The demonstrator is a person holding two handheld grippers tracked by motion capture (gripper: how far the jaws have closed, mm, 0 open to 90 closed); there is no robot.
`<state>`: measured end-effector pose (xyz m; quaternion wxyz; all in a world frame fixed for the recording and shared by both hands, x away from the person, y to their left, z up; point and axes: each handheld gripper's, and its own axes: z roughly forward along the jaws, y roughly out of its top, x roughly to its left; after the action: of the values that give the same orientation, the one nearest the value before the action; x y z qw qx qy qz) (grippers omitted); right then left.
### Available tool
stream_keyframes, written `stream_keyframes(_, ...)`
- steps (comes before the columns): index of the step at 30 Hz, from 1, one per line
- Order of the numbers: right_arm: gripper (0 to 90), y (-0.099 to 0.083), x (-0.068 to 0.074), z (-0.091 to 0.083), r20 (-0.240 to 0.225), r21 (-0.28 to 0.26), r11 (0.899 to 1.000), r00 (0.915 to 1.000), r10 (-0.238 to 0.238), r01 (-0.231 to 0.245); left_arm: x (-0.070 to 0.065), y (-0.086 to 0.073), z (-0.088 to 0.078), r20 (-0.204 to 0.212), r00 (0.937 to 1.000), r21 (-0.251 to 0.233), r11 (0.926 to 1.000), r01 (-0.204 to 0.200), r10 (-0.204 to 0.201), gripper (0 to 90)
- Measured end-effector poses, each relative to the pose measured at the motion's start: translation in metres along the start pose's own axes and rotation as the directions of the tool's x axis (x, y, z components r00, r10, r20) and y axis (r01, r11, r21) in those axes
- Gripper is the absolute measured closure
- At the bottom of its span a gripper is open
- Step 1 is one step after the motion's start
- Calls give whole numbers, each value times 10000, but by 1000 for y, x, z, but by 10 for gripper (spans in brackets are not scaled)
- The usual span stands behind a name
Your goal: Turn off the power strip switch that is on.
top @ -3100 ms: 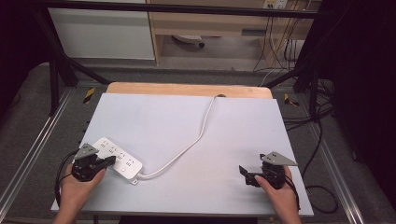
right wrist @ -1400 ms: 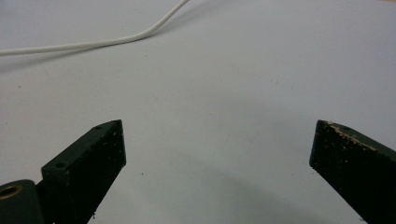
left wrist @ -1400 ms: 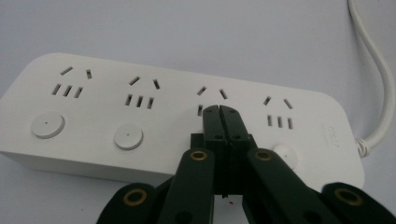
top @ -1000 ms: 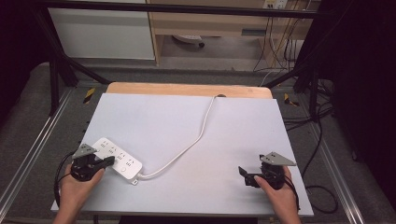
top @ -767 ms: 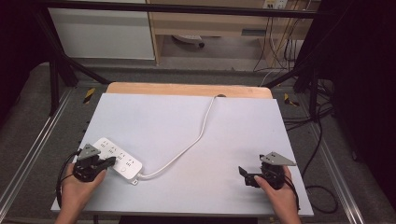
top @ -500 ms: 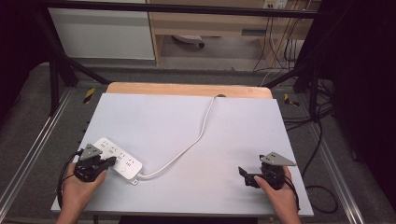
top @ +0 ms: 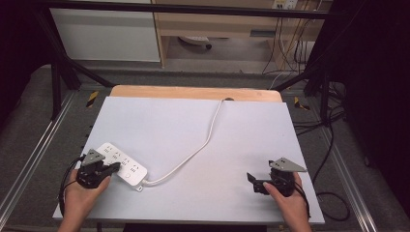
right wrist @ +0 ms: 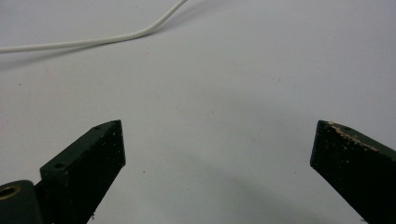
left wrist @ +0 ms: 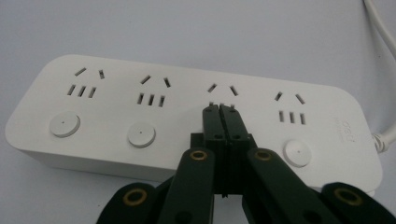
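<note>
Left gripper [left wrist: 219, 108] sits low over the white power strip [left wrist: 187, 112], its jaws pressed flat together with nothing between them, the joined tips on the strip's top face at the third socket group, just below that group's row of three slots. Whether the tips press on the plastic or only hover at it, I can't tell. To either side of the tips lie the strip's round switch buttons: two off to the left of the jaws, one [left wrist: 297, 152] close at the right.

From above, the left gripper [top: 104, 169] is at the near left corner of the white table top [top: 241, 130], on the near end of the power strip [top: 126, 166]. The strip's white cord [top: 203, 145] leaves the strip's far end, just right of this gripper, and curves away across the table toward the back edge.

Right gripper [top: 258, 182] rests at the near right, well apart from the strip, jaws spread wide over bare table surface. In its own view the cord [right wrist: 93, 42] runs well ahead of the tips, between nothing.
</note>
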<state>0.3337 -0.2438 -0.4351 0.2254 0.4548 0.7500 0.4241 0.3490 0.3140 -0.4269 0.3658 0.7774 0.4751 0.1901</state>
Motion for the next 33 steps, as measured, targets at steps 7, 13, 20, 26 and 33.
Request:
stream_keyframes(7,39,0,0,0,-2,2,10000,10000,11,-11,-1,0,0,-61,9999,46,9999,-140,141,900)
stream_keyframes(13,39,0,0,0,-7,-4,10000,10000,-14,14,0,0,0,-42,9999,35,9999,-114,115,900)
stream_keyframes(20,39,0,0,0,-4,0,10000,10000,-24,24,0,0,0,3,10000,3,10000,-33,33,900)
stream_keyframes(26,39,0,0,0,4,8,10000,10000,-9,9,0,0,0,-32,10000,3,10000,-75,75,900)
stream_keyframes(33,39,0,0,0,8,-3,10000,10000,-31,31,0,0,0,-3,10000,-9,10000,-27,27,900)
